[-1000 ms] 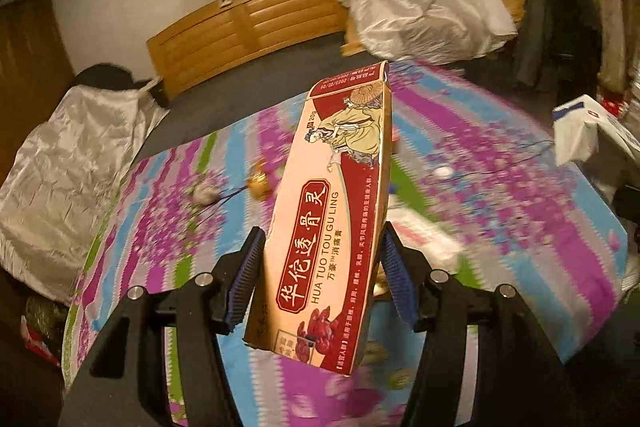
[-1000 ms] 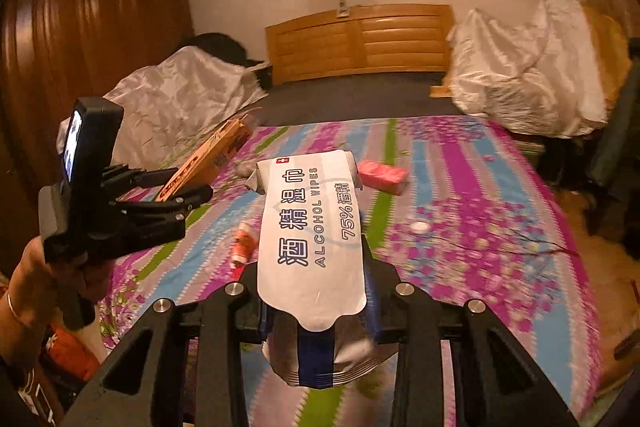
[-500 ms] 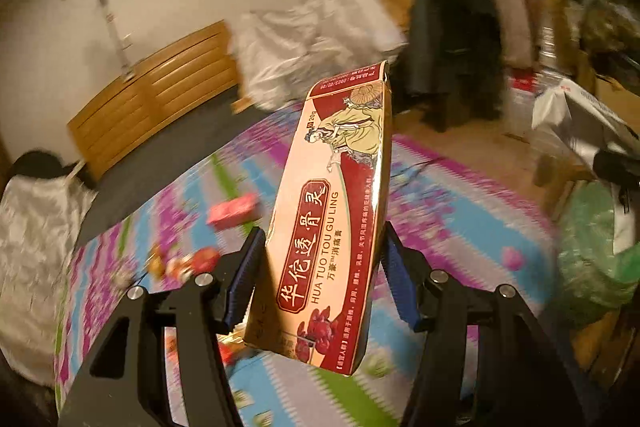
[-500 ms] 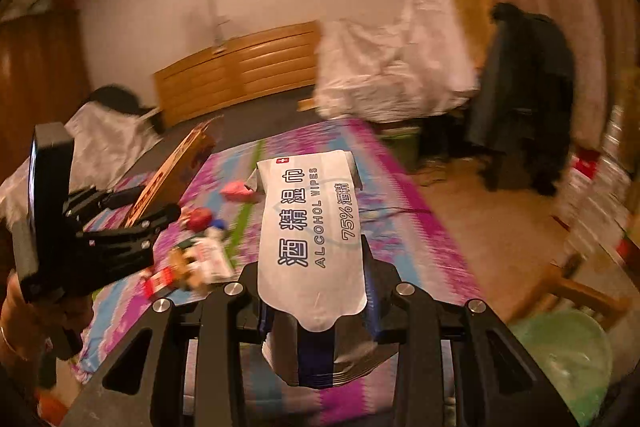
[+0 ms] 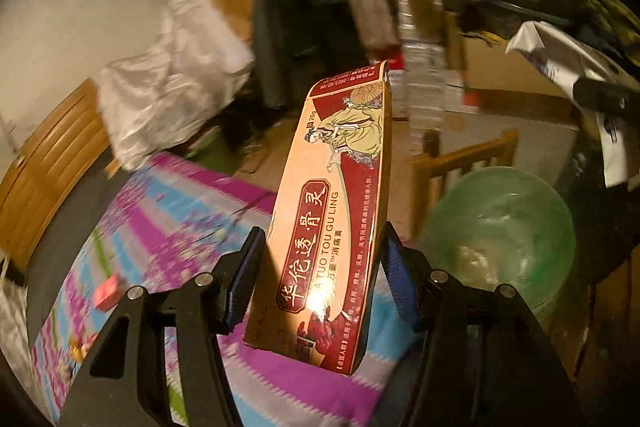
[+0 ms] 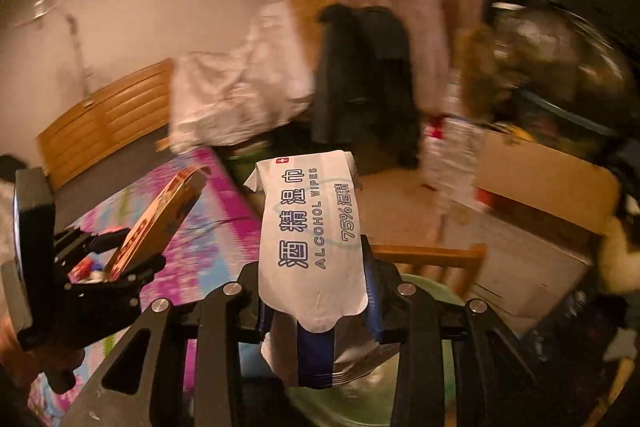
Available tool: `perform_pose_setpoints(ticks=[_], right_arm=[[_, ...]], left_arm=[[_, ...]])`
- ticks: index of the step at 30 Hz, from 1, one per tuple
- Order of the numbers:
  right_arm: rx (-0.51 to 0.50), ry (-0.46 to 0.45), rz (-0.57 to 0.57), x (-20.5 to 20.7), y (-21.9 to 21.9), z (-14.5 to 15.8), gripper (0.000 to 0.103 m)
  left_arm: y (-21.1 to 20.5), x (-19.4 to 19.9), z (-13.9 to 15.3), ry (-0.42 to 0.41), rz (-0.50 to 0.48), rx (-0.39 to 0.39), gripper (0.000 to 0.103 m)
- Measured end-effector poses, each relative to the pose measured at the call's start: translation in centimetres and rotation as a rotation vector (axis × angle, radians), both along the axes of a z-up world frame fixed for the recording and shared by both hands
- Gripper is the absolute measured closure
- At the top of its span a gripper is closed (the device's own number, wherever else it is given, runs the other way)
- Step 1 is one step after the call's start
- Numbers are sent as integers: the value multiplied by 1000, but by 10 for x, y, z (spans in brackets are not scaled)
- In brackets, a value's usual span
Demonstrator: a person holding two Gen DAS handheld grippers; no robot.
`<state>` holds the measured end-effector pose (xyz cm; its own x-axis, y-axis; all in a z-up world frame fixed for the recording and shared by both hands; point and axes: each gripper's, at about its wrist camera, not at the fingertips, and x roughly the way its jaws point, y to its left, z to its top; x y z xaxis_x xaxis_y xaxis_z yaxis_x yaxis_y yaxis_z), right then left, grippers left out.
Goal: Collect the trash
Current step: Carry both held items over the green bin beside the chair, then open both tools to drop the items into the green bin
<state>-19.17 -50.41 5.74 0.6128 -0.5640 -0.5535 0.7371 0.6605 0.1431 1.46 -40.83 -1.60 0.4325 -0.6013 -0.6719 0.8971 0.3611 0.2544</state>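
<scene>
Trash in hand: a long cardboard ointment box (image 5: pixel 336 211), peach and dark red with a printed robed figure, stands on end between the blue ribbed pads of the left gripper (image 5: pixel 320 283), which clamps its lower half. The right gripper (image 6: pixel 316 311) pinches a soft white alcohol wipes packet (image 6: pixel 312 227), its crumpled dark blue end hanging below the pads.

Just right of the box, near and low, sits a translucent green bin liner (image 5: pixel 500 227) with its round mouth open and pale scraps inside; a wooden chair frame (image 5: pixel 460 159) stands at its far edge. Bare floor lies between the bin and the purple and blue patterned bedspread (image 5: pixel 168 219), whose corner ends under the left gripper.

Only the right wrist view shows the left gripper from the side, box tilted. A small red item (image 5: pixel 106 293), probably a carton, lies blurred on the bedspread.
</scene>
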Motion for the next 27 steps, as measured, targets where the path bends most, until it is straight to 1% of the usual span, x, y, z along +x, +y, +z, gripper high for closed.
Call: perform_pose_setpoints(ticks=[2,5,6,10,13,17,20,21,22,23,24,27], right_arm=[[-12,21,-60,-17,-16,-6,66],[-43,89,-113,-30,-30,-16,66],[-31,100,-124,-32,-34,-21,66],[37,88,-165,-45,-49,-39,66],[63,103,-176,-49,-60,-55,66],[119,91,-187,-50,-76,-73,66],[133,107,-187,-45,-83,-83,65],[133,117,-189,-44,-85,-87,64],[134,131,-189,-41,-88,-91,53],[134,150,-197,-38,-92,-95,35],[122,168,-211,-35,-94,-100,29],[131,180,-212,-30,-97,-110,29]], left_arm=[[-15,-11,-6,9,-35,15,47],[-40,-25,-18,41,-78,28,47],[-45,-28,-21,50,-91,37,47],[-68,-45,-37,78,-154,79,47],[-83,-55,-51,98,-179,123,47],[-98,-64,-61,121,-202,151,45],[-106,-69,-66,111,-213,163,44],[-108,-71,-67,109,-219,165,40],[-110,-72,-69,108,-226,170,34],[-112,-73,-72,108,-233,177,17],[-113,-72,-74,104,-236,182,12],[-111,-67,-81,88,-231,200,12]])
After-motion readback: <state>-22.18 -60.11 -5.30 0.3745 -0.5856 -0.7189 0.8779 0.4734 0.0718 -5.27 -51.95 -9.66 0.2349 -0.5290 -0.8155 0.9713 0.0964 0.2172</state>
